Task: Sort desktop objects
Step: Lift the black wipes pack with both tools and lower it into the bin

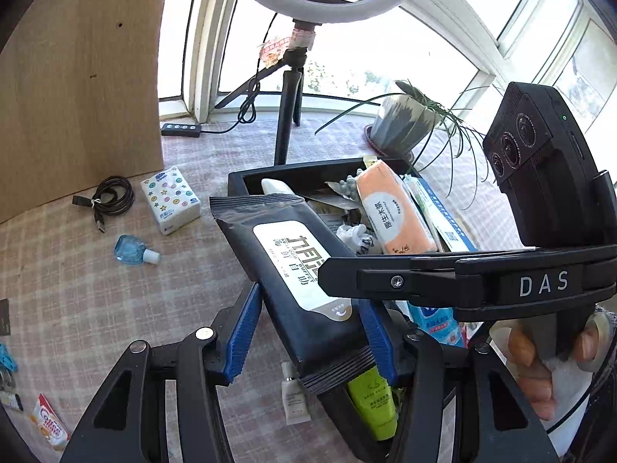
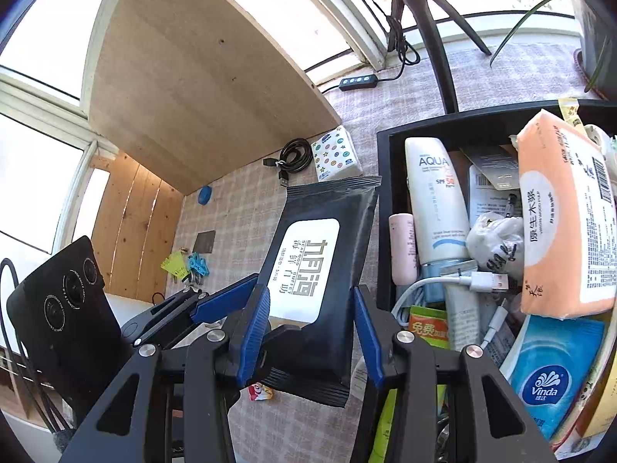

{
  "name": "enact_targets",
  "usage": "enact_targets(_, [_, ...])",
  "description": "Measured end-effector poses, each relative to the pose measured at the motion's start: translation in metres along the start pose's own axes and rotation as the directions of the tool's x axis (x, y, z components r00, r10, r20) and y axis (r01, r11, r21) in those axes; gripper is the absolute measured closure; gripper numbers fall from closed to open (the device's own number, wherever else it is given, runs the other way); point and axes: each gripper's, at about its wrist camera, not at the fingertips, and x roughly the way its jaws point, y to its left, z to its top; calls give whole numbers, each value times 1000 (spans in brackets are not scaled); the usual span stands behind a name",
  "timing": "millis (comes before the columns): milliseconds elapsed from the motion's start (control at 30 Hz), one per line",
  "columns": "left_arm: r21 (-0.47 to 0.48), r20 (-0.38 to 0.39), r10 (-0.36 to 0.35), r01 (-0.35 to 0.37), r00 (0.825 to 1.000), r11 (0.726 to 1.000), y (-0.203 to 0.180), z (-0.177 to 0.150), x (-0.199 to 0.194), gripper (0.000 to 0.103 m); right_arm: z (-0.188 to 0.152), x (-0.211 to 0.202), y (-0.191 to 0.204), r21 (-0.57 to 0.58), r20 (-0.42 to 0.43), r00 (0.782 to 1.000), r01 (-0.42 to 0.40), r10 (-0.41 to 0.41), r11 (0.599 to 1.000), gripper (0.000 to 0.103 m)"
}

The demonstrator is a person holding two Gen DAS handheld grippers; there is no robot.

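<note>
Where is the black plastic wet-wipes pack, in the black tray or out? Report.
Out. The black plastic wet-wipes pack is clamped in the left gripper, beside the black tray, not inside.

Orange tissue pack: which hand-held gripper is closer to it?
Right. The right hand-held gripper is just beside the orange tissue pack; the left hand-held gripper is farther, across the black wipes pack.

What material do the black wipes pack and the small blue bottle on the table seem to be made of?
Black wipes pack: probably soft plastic film, matte, with crimped ribbed end seals and a glossy white label. Small blue bottle: looks like clear tinted plastic, perhaps glass; light passes through it, and its cap is opaque white.
</note>
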Motion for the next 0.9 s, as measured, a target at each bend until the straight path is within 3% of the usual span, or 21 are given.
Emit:
enact_targets(333, [89, -35, -21, 24, 999, 996, -43, 24, 40, 51, 10, -39, -51, 77, 63, 995, 68, -73, 995, 62])
enact_targets(633, [88, -55, -21, 26, 998, 996, -41, 28, 56, 51, 20, -43, -58, 49, 58, 992, 109, -111, 993, 61])
enact_targets(900, [97, -84, -21, 30, 996, 995, -43, 22, 62, 51, 19, -63, -52, 31, 105, 988, 114, -117, 993, 61])
